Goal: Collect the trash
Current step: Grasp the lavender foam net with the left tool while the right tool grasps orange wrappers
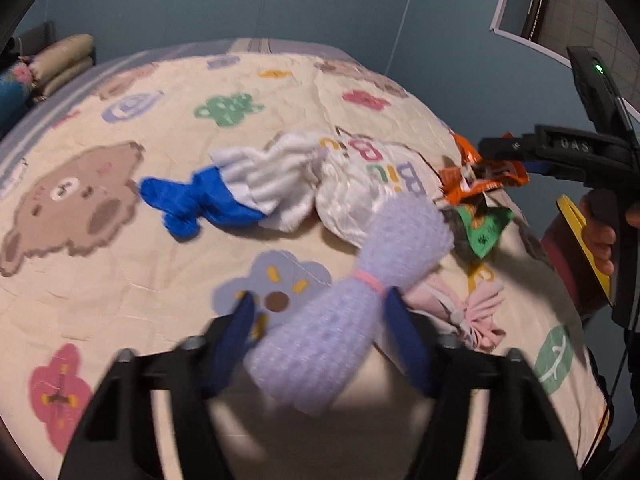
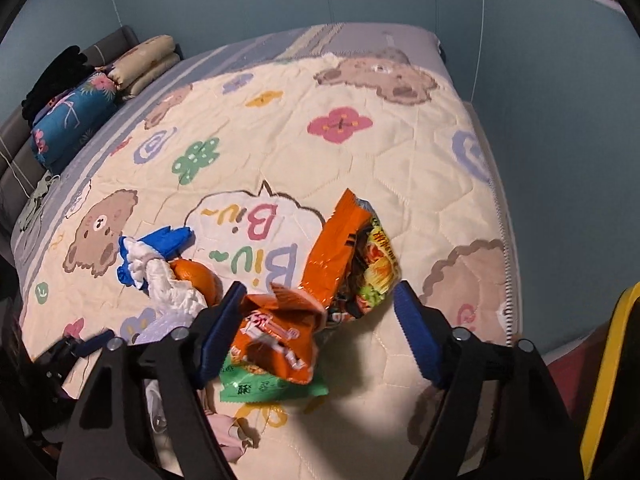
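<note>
In the left wrist view a lavender knitted roll [image 1: 340, 320] with a pink band lies on the quilt between the fingers of my left gripper [image 1: 320, 316]. The right finger is against the band and a gap shows at the left fingertip. My right gripper [image 2: 320, 316] stands open around a crumpled orange snack wrapper [image 2: 304, 304], which leans on its left finger, with room at the right one. A green wrapper [image 2: 272, 388] lies under the orange one. In the left wrist view, the right gripper [image 1: 500, 156] hovers over that orange wrapper [image 1: 480, 180].
On the cartoon-print quilt [image 2: 360, 160] lie a blue and white cloth [image 1: 208, 196], a white crumpled bag [image 1: 352, 204], a pink cloth [image 1: 480, 312] and an orange fruit [image 2: 196, 276]. Pillows [image 2: 80, 112] are stacked at the far left. The bed edge and a yellow object [image 2: 608, 360] are on the right.
</note>
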